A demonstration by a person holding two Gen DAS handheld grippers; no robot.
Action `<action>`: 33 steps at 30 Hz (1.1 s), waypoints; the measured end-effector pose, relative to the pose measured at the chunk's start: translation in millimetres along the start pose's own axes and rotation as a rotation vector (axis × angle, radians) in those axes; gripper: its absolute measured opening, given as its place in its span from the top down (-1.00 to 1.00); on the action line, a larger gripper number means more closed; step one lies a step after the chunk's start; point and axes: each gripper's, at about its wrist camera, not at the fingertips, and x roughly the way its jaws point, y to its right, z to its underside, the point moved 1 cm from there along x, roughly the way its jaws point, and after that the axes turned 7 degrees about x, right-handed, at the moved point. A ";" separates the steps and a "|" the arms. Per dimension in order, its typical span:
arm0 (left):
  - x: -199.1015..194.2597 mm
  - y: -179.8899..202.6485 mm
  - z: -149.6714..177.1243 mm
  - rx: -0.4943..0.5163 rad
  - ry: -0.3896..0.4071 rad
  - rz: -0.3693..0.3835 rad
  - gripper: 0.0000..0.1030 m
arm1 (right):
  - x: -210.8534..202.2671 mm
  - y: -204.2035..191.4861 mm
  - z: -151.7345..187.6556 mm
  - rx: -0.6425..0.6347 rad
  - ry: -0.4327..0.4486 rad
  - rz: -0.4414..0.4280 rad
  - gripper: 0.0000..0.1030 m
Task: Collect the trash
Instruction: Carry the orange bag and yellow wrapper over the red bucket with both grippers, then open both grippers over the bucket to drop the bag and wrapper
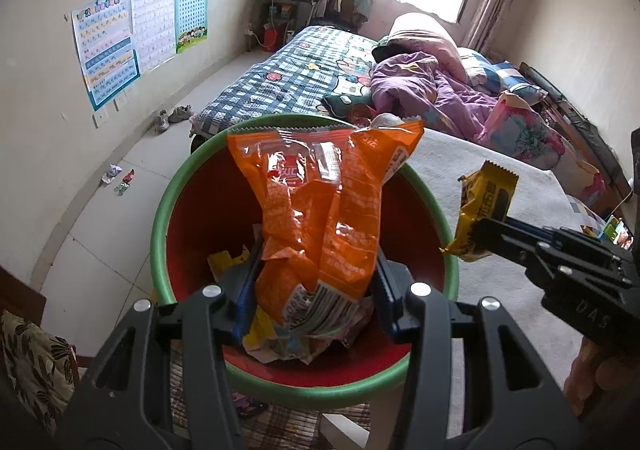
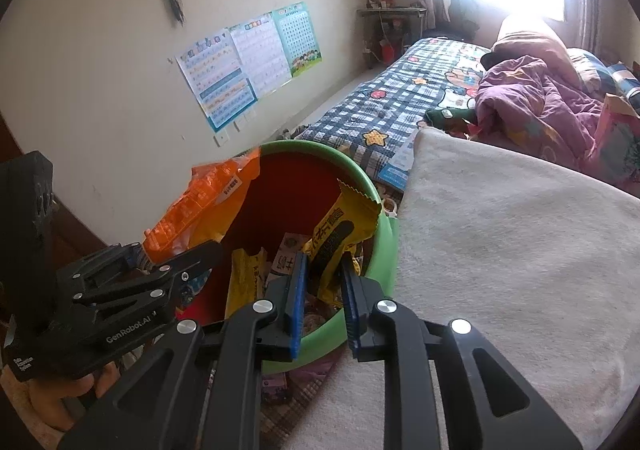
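Observation:
A red bin with a green rim (image 1: 160, 234) stands beside the bed, with several wrappers inside; it also shows in the right wrist view (image 2: 384, 234). My left gripper (image 1: 316, 270) is shut on an orange snack bag (image 1: 320, 202) and holds it over the bin's mouth; the bag shows in the right wrist view (image 2: 200, 202). My right gripper (image 2: 324, 274) is shut on a yellow wrapper (image 2: 340, 234) at the bin's right rim; the wrapper (image 1: 480, 210) and gripper (image 1: 484, 238) show in the left wrist view.
A white blanket (image 2: 500, 250) covers the bed edge right of the bin. The bed holds a checked quilt (image 1: 288, 70) and purple bedding (image 1: 432, 90). Small wrappers (image 1: 120, 178) and shoes (image 1: 172, 116) lie on the floor by the postered wall.

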 end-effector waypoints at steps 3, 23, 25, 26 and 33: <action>2.8 -2.6 0.9 -0.006 -0.008 0.001 0.11 | 2.8 0.0 -0.9 -0.003 -0.001 0.003 0.65; 15.3 -8.8 2.1 -0.031 -0.038 0.004 0.11 | 20.6 -12.4 -2.4 -0.055 -0.022 0.007 0.65; 17.1 -8.4 2.3 -0.029 -0.042 0.004 0.11 | 22.0 -12.0 -2.8 -0.053 -0.024 0.008 0.65; 18.5 -7.9 2.2 -0.028 -0.044 0.005 0.11 | 22.5 -11.9 -3.6 -0.052 -0.025 0.008 0.65; 25.9 -8.2 1.7 -0.028 -0.057 0.005 0.11 | 25.7 -11.5 -4.9 -0.053 -0.031 0.012 0.65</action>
